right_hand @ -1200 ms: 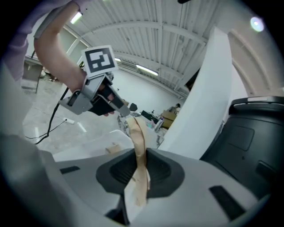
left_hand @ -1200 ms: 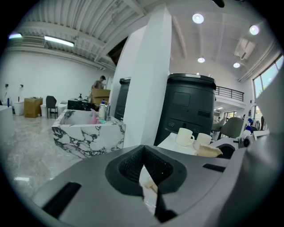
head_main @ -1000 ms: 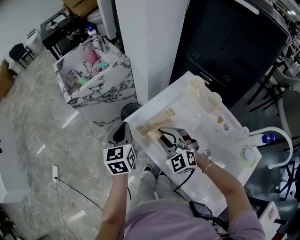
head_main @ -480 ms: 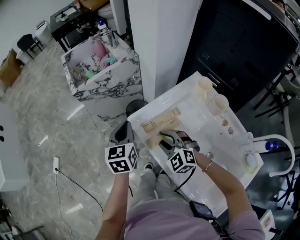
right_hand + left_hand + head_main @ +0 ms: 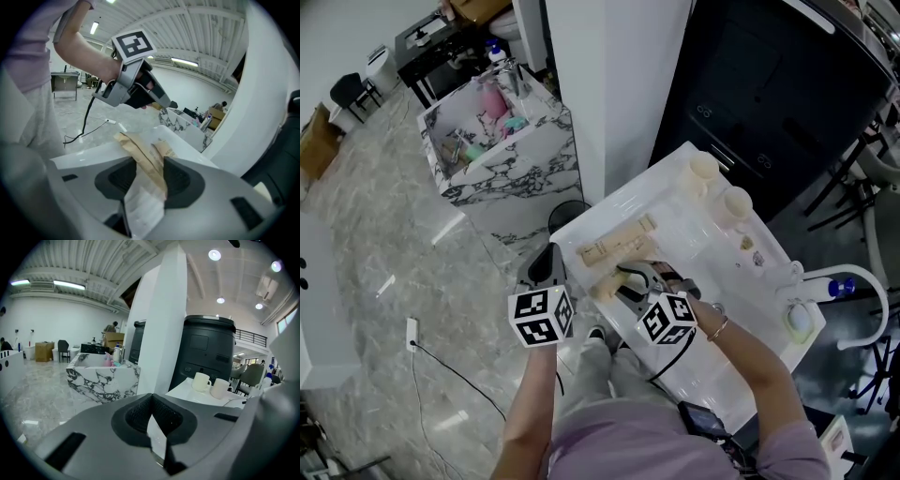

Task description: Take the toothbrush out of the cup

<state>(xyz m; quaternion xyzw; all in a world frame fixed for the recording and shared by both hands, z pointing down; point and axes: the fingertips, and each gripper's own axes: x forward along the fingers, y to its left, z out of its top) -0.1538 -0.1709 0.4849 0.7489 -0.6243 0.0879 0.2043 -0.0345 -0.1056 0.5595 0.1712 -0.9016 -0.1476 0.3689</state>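
Two tan paper toothbrush packets lie on the white table [image 5: 712, 272]: one [image 5: 619, 248] further in, the other [image 5: 605, 279] between the jaws of my right gripper [image 5: 623, 281]. In the right gripper view that packet [image 5: 140, 154] rests on the tabletop with a gap beside the left pad as the jaws of my right gripper [image 5: 147, 176] are opening. The second packet [image 5: 165, 149] lies just behind. Two cream cups [image 5: 703, 169] [image 5: 734, 202] stand at the table's far end. My left gripper [image 5: 546, 265] hovers off the table's left edge, shut on nothing.
A marble-patterned counter [image 5: 520, 173] with bottles stands far left, beside a white pillar [image 5: 619, 84] and a dark cabinet [image 5: 769, 84]. A white curved pipe [image 5: 862, 281] rises at the table's right end. A cable [image 5: 450, 370] runs across the floor.
My right gripper has sunk a little toward the table and its jaws have spread around the tan packet. The left gripper has stayed where it was.
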